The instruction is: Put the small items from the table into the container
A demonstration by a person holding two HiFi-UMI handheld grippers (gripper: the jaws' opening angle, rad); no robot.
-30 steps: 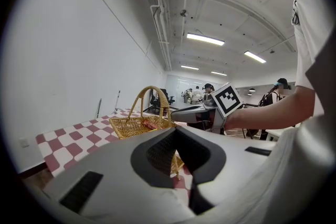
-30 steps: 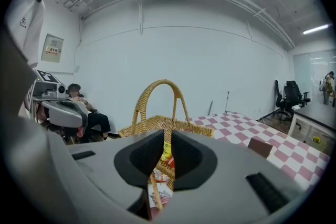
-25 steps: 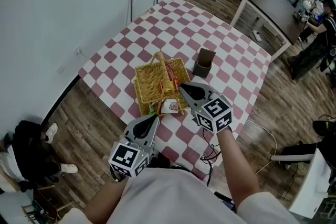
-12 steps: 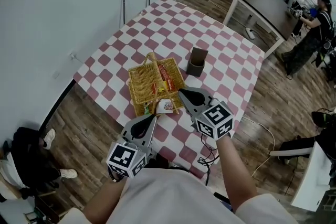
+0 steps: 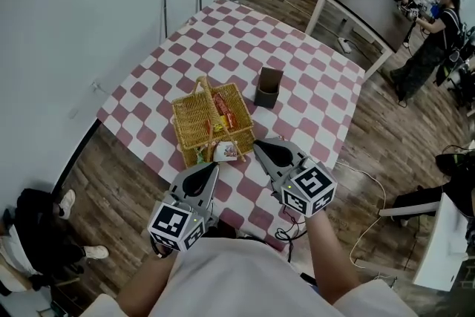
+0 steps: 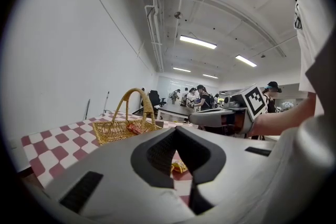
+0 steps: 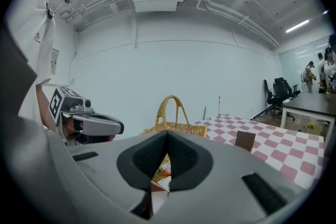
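Note:
A wicker basket (image 5: 202, 124) with a hoop handle stands on the red-and-white checked table (image 5: 297, 130); red and orange packets lie in it. A white packet (image 5: 225, 152) lies on the cloth at the basket's near edge. Both grippers hover over the table's near edge, apart from the basket. My left gripper (image 5: 214, 168) is shut and empty, its tip just short of the white packet. My right gripper (image 5: 257, 145) is shut and empty, to the right of that packet. Along the left gripper (image 6: 176, 131) I see the basket (image 6: 123, 128); along the right gripper (image 7: 168, 134), the basket (image 7: 176, 126).
A small brown box (image 5: 267, 87) stands right of the basket, also in the right gripper view as the brown box (image 7: 244, 140). A white wall runs along the left. A desk (image 5: 356, 4), office chairs and people stand at the far right. Cables (image 5: 371, 197) lie on the wooden floor.
My right gripper has drawn back from the basket's near corner towards me and a little up. The left gripper has stayed where it was.

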